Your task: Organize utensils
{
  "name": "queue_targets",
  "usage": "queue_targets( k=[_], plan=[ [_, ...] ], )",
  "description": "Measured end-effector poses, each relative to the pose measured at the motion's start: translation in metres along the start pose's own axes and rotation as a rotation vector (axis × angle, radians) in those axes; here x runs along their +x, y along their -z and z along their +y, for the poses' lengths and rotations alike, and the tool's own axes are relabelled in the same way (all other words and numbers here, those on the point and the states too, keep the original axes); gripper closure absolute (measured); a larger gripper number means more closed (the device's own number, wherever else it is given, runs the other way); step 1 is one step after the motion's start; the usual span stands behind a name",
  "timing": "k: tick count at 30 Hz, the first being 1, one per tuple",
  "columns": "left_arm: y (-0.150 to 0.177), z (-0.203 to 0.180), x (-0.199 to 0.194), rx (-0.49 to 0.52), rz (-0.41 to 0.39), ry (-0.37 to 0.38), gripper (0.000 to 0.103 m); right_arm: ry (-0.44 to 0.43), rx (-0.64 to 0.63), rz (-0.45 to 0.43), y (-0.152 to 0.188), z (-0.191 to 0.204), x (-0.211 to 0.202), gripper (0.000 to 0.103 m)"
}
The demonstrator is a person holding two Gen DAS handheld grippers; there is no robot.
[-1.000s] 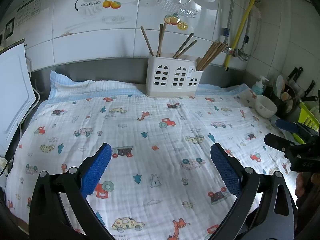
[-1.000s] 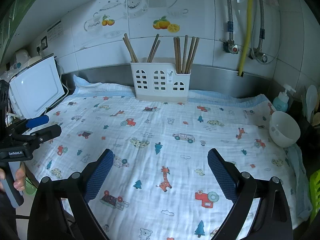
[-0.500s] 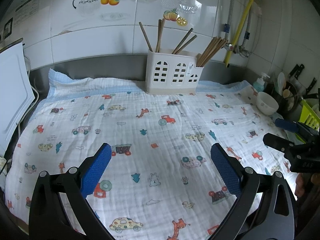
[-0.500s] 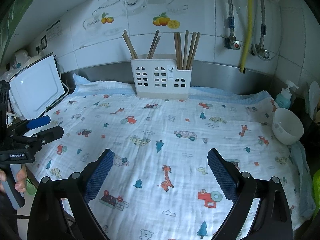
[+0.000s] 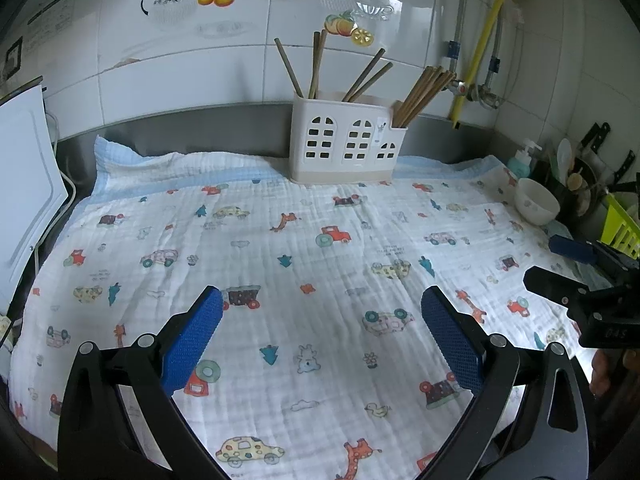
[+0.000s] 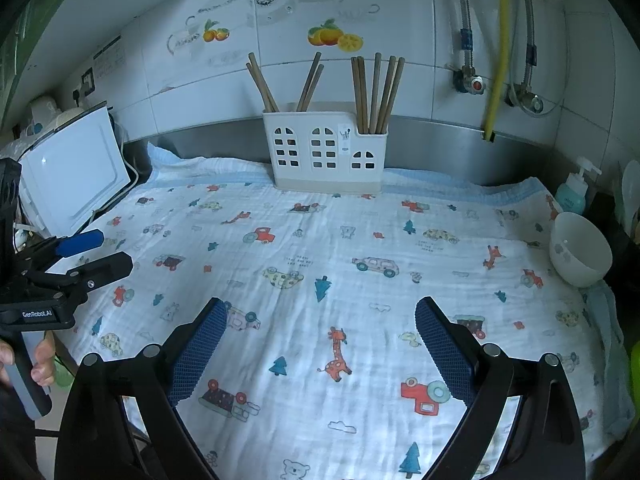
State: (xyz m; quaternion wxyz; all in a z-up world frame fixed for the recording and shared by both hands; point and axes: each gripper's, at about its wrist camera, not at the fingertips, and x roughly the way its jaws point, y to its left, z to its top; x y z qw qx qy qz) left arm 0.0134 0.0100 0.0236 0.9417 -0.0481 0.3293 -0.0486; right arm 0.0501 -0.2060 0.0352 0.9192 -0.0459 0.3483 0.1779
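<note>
Claws: left claw (image 5: 322, 312) wide apart, holding nothing; right claw (image 6: 318, 322) wide apart, holding nothing; both above cloth (image 5: 320, 248)

You are in a home kitchen. Straight ahead of your fingers, white wall tiles (image 6: 400, 8) carry fruit and teapot decals above a steel backsplash (image 6: 440, 148). A white holder (image 6: 326, 152) full of wooden chopsticks (image 6: 376, 92) stands against it on the desk, which is covered by a cartoon-print cloth (image 6: 320, 260). Beyond your right finger, a yellow gas hose (image 6: 498, 48) and braided water lines run down the wall, with a soap bottle (image 6: 572, 192) and a white bowl (image 6: 580, 252) below. Far right in the left view, knives (image 5: 598, 136) and ladles stand in a rack.
</note>
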Motion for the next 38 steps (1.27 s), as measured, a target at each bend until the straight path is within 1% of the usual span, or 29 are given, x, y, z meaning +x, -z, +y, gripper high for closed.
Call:
queue_targets(
  k=[16, 23, 27, 38],
  plan=[
    [0.0021, -0.0027, 0.0022, 0.001, 0.003, 0.007, 0.005, -0.008, -0.001, 0.007, 0.0021, 0.0030, 0.0026, 0.011],
    [0.0049, -0.0073, 0.0014, 0.008, -0.003, 0.025, 0.005, -0.010, -0.001, 0.011, 0.0036, 0.0042, 0.0033, 0.011],
    [0.0056, -0.0073, 0.0018, 0.007, -0.003, 0.011, 0.005, -0.009, -0.001, 0.010, 0.0036, 0.0038, 0.0033, 0.011],
    [0.0038, -0.0047, 0.0015, 0.000, 0.002, 0.019, 0.005, -0.008, -0.003, 0.013, 0.0040, 0.0040, 0.0038, 0.011]
  ],
)
